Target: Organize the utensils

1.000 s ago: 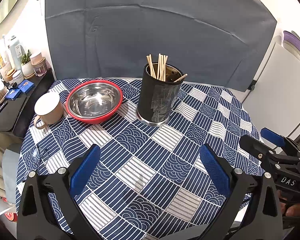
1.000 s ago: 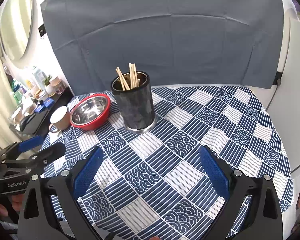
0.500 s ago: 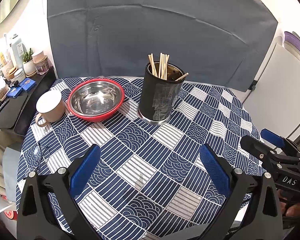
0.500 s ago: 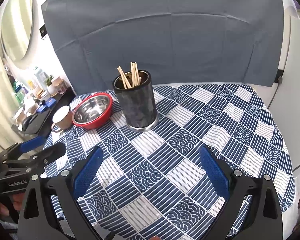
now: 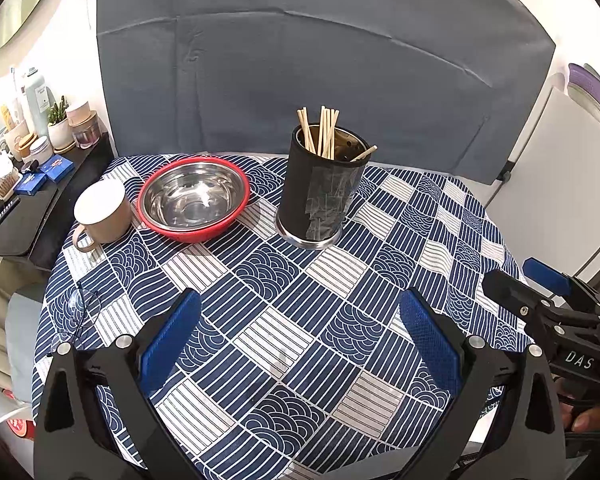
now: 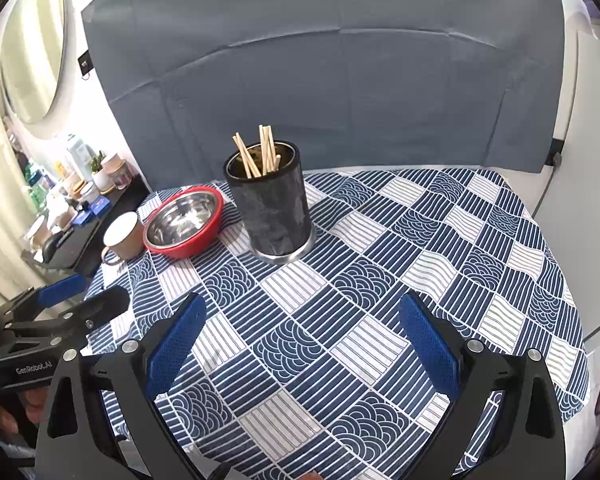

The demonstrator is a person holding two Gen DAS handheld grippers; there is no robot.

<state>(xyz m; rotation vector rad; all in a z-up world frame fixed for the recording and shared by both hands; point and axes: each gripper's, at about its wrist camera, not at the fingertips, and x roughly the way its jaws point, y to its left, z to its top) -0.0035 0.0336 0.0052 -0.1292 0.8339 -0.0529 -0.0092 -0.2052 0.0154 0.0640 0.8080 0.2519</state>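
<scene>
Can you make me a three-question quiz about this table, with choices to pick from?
1. Where are the chopsticks?
A. in the black holder
B. in the bowl
C. flat on the tablecloth

2. What colour is the outside of the steel bowl?
A. green
B. red
C. yellow

3. How are the left gripper and right gripper?
A. both open, holding nothing
B. both shut on chopsticks
C. one holds the mug

Answers:
1 A, they stick up out of the holder.
2 B, its rim and side are red.
3 A, each gripper's fingers are wide apart over the tablecloth.
</scene>
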